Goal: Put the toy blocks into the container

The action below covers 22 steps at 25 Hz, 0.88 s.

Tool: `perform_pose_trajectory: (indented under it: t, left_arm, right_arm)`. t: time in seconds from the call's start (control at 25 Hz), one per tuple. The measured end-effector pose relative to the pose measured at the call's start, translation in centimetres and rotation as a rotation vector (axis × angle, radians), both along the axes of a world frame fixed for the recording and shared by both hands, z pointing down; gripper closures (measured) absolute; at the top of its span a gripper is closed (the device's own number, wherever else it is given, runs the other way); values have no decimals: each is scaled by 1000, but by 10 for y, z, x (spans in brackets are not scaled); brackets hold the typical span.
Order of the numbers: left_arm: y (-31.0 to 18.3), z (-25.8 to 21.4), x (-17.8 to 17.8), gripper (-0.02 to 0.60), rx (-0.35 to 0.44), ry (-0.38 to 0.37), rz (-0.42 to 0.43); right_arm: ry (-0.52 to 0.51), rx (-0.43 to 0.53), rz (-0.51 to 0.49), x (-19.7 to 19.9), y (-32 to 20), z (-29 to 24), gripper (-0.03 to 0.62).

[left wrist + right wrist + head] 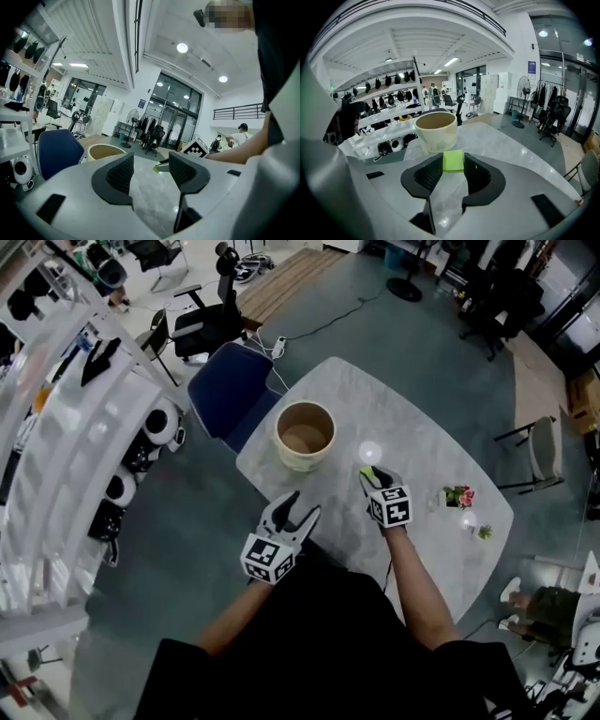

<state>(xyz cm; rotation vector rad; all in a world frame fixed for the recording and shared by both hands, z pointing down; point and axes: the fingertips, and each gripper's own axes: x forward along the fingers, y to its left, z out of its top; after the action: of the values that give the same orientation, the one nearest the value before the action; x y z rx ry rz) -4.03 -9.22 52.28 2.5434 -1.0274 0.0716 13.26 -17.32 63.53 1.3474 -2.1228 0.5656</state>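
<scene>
Marble table, right tongs downtilted, clasping block

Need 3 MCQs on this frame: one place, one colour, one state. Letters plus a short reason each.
1. In the head view, the container on the table stands: A) up-left of the right gripper; B) to its right; C) between the two grippers.
2. The block between the right gripper's jaws is: A) red; B) green; C) blue.
3. The left gripper is: A) shut on a block; B) open, nothing between its jaws; C) shut on the container's rim.

Key:
1 A, it sits on the marble top beyond that gripper.
2 B, the right gripper view shows green.
3 B, the left gripper view shows only tabletop between its jaws.
</scene>
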Motion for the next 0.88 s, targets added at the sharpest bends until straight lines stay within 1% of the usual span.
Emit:
perform_pose_trajectory:
  t: [0.12,0.4,0.72,0.88]
  left_arm:
    - [-5,3,-17,370,2,7,-12]
    - [-18,0,-40,370,13,27,-10]
    - [-34,8,-66,370,-6,50,-28]
    - [-37,12,-83,370,-25,54,-51]
  right_arm:
    - [0,14,-17,-24,-17,-5,462]
    - [-3,21,-50,-74,-45,-12,462]
    - [-9,30,-88,-114,-73,-23,462]
    - [1,18,-121,-133,-83,-24,462]
